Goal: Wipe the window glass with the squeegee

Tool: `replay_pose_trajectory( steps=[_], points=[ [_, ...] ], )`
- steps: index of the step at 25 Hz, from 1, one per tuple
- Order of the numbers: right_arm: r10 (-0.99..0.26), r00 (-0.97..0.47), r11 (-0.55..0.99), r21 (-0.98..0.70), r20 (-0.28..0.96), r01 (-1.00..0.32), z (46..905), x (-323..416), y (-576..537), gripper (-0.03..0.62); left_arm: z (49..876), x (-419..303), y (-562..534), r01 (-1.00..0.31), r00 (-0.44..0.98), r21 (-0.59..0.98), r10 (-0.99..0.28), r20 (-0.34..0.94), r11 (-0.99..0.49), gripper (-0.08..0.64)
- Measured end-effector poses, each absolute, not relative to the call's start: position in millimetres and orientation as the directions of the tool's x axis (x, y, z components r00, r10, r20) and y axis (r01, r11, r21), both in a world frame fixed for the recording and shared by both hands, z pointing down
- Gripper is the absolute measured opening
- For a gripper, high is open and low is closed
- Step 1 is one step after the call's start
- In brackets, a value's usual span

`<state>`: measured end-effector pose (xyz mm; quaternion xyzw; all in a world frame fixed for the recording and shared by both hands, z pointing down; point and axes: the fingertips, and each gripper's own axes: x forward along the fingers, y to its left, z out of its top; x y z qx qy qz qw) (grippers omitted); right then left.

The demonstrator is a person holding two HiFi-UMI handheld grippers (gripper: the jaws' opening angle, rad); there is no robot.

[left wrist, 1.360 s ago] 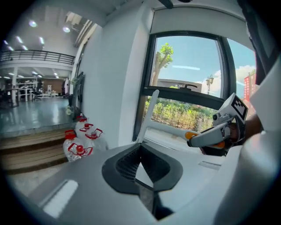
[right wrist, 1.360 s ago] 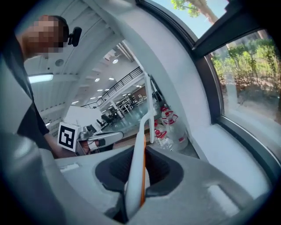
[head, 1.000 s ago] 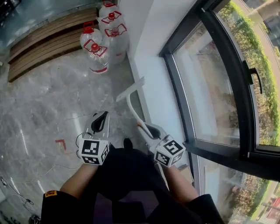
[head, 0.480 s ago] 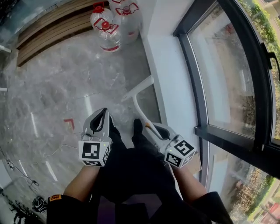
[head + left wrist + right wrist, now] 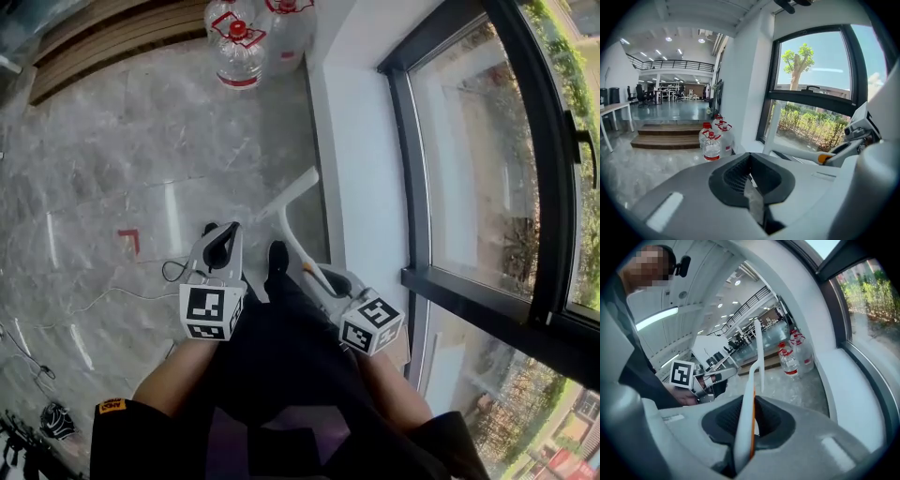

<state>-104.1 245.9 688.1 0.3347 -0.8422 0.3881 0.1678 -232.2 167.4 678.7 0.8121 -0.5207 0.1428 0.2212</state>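
— What's changing since a second ago?
— The bottles (image 5: 239, 47) are sliding toward the head view's top edge; the right gripper (image 5: 328, 281) is keeping its jaws pinched on the squeegee (image 5: 292, 214).
— The left gripper (image 5: 218, 248)?
— Hanging beside it, jaws pressed together on nothing.
— Which way is the squeegee lying?
— Running straight ahead of the right gripper, blade crosswise at the far end. The glass (image 5: 487, 159) is lying off to that gripper's right, so it's nearer; a swing up and rightward is probably coming.

head view's top edge cuts off the rear water bottle (image 5: 289, 33).
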Motion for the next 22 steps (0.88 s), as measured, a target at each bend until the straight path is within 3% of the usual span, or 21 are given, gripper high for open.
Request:
replay_pose_trajectory(
  steps=[7, 22],
  points=[
    [-0.559, -0.67, 0.418, -0.532, 0.488, -0.736, 674.0, -90.3, 213.2, 0.041, 645.3, -226.9, 149.9, -0.916, 0.4, 0.163, -0.829, 0.391, -0.366, 0.017],
    [-0.592, -0.663, 0.425, -0.522, 0.457, -0.739, 666.2, -71.3, 202.4, 0.041, 642.1, -210.6, 173.2, -0.916, 0.401, 0.152, -0.825, 0.398, -0.372, 0.017]
  ],
)
